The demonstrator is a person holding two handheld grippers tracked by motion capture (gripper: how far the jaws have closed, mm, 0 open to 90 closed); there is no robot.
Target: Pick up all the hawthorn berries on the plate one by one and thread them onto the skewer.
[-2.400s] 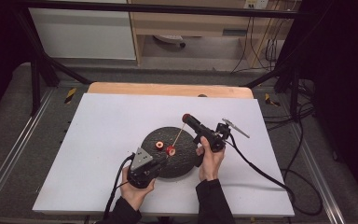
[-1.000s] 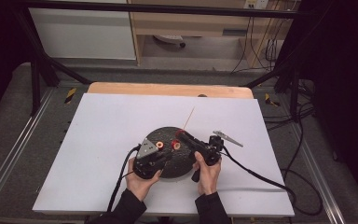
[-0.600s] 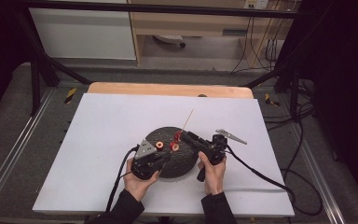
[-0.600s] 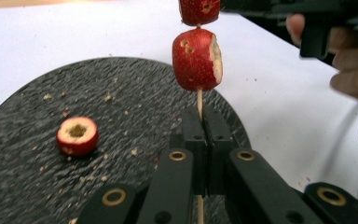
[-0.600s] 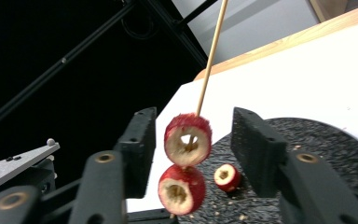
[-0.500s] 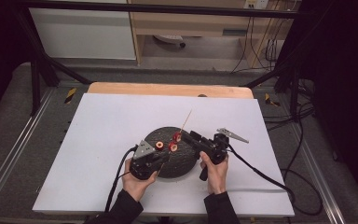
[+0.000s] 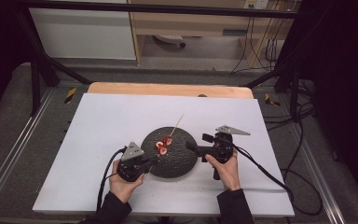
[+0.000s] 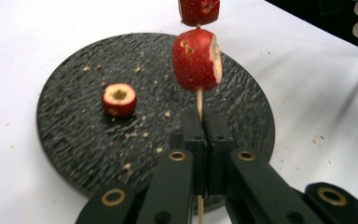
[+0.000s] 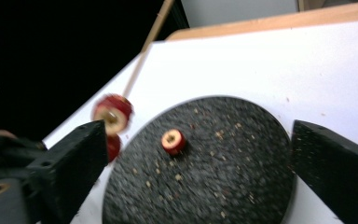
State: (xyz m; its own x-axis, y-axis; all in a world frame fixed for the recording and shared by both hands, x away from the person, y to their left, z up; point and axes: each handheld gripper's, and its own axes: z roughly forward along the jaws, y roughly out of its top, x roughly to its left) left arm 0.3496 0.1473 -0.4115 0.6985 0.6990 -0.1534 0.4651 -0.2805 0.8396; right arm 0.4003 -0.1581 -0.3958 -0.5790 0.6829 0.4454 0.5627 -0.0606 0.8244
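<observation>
My left gripper [image 8: 204, 135] is shut on the lower end of a thin wooden skewer [image 8: 199, 100], which rises at a tilt over a round black plate [image 8: 74, 126]. Two red fruit pieces [image 8: 196, 60] are threaded on the skewer. A third red piece [image 8: 119, 99], with a hole in its middle, lies loose on the plate. In the high view the left gripper [image 7: 154, 158] is at the plate's near left edge and the skewer [image 7: 177, 122] points away to the right. My right gripper [image 9: 200, 140] is open and empty, facing the plate [image 9: 242, 186] and the loose piece [image 9: 173, 141] from its right edge [image 7: 189, 146].
The plate [image 7: 177, 161] lies near the front middle of a white table top [image 7: 102, 121], with crumbs scattered on it. A wooden edge [image 7: 168, 88] runs along the table's far side. Cables trail from both grippers toward the front and right.
My right gripper has drawn back from the fruit on the skewer to the plate's right edge. The left gripper has stayed at the plate's left edge with the skewer in it.
</observation>
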